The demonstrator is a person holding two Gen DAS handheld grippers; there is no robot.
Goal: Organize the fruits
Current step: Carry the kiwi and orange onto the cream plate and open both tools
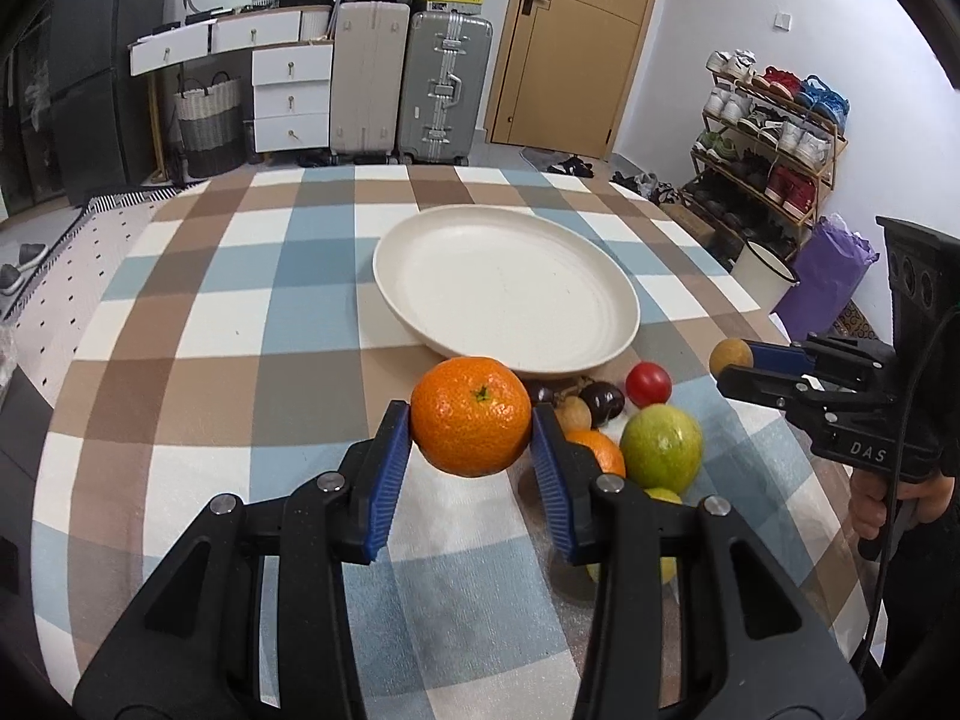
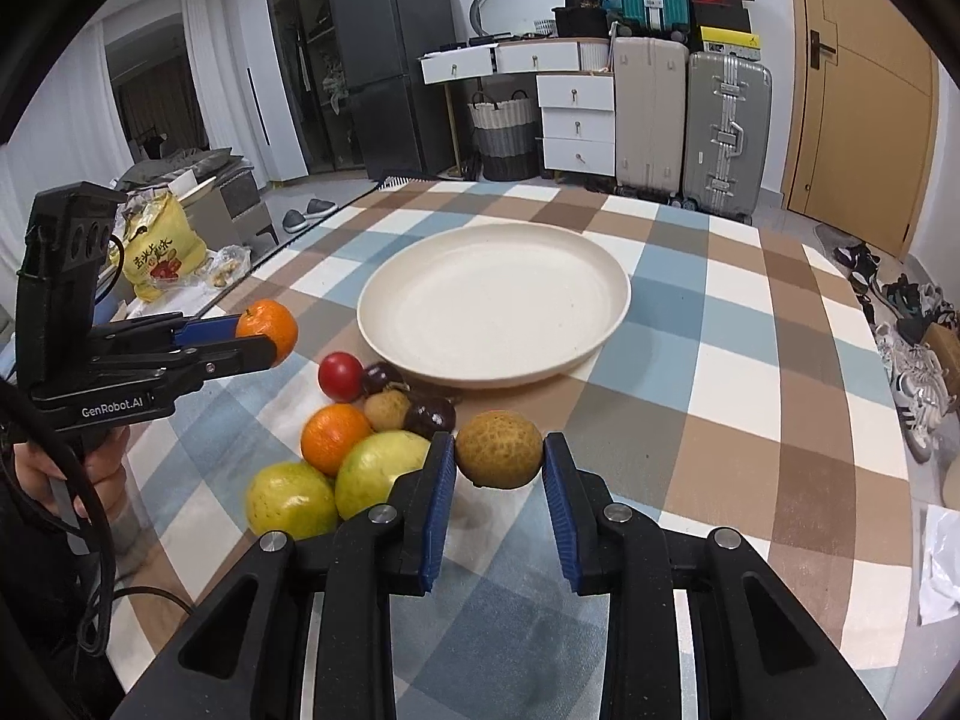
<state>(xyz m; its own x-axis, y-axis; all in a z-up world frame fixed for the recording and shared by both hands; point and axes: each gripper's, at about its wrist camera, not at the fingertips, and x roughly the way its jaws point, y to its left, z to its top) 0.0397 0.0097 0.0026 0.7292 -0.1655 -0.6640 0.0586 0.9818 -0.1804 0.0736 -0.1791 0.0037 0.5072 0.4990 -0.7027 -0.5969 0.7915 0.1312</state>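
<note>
Two grippers each clamp a fruit above the checked tablecloth (image 1: 198,324): the left gripper (image 1: 471,420) squeezes a mandarin (image 1: 471,415) at frame centre, and the right gripper (image 2: 499,450) pinches a rough tan-skinned round fruit (image 2: 499,449). Beyond them, mid-frame, lies the cream plate (image 2: 420,276); remaining fruits (image 2: 360,438) cluster just before its near rim.
</note>
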